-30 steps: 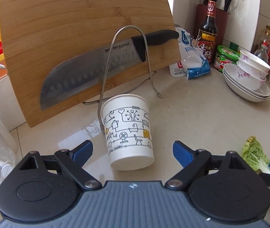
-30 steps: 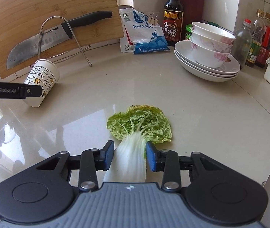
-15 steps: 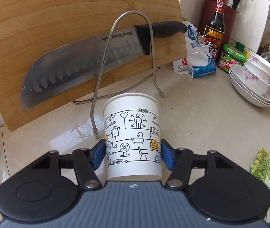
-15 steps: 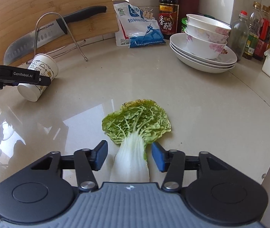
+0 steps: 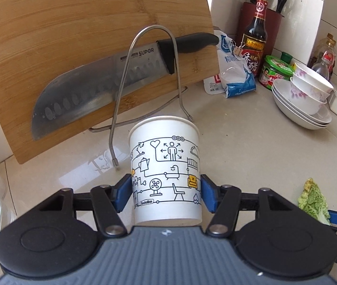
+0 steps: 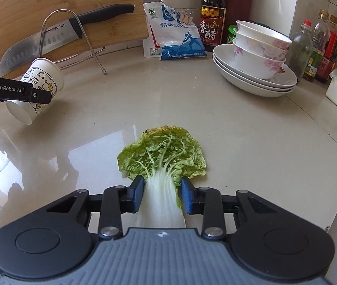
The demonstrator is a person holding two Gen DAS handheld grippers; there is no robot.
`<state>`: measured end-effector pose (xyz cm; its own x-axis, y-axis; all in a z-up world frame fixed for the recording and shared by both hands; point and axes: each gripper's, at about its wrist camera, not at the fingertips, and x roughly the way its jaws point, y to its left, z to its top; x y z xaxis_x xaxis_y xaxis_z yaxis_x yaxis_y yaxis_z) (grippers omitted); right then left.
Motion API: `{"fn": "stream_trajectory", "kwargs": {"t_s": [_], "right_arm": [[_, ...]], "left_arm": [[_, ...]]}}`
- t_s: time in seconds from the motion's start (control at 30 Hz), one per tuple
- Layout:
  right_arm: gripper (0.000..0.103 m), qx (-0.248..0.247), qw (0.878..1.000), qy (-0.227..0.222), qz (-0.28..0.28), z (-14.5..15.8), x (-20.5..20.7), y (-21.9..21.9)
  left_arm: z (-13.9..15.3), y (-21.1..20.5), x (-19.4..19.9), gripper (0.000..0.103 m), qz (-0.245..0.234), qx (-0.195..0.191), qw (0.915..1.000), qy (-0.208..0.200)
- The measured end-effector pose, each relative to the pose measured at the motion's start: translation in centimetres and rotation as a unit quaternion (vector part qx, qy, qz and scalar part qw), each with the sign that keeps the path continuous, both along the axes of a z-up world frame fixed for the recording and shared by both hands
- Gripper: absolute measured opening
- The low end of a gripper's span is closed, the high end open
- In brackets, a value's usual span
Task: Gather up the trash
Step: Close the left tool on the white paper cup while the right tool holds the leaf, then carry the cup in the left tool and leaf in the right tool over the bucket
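the big pale counter (image 6: 251, 128) holds everything. a wide wooden cutting board (image 5: 73, 23) leans up at the back, and a long knife (image 5: 102, 78) marked "supor" rests across it behind a bent wire stand (image 5: 121, 90). near the bowls (image 6: 258, 54) stands a dark bottle (image 6: 212, 14) with chinese writing on its red label, and a blue and white bag (image 6: 175, 35) with chinese words leans beside it.

the left gripper (image 5: 166, 193) reads "genrobot.ai" on its side. its blue pads press both sides of a white paper cup (image 5: 166, 171) with little line drawings, held tilted off the counter.

the right gripper (image 6: 161, 194) is closing, its jaws right against the white stem of a green cabbage leaf (image 6: 163, 159) lying flat on the counter.
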<state>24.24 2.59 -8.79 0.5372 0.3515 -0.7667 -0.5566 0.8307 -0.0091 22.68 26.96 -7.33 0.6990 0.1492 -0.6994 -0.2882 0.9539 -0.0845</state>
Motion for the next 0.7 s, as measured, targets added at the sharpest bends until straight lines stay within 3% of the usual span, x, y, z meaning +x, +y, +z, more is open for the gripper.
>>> {"fn": "stream_trajectory", "kwargs": {"t_s": [0.7], "right_arm": [[0.036, 0.034, 0.999, -0.002, 0.036, 4.2, -3.4, -4.1]], "left_arm": [[4.1, -6.7, -5.8, 0.060, -0.103, -0.001, 0.9946, 0.013]]}}
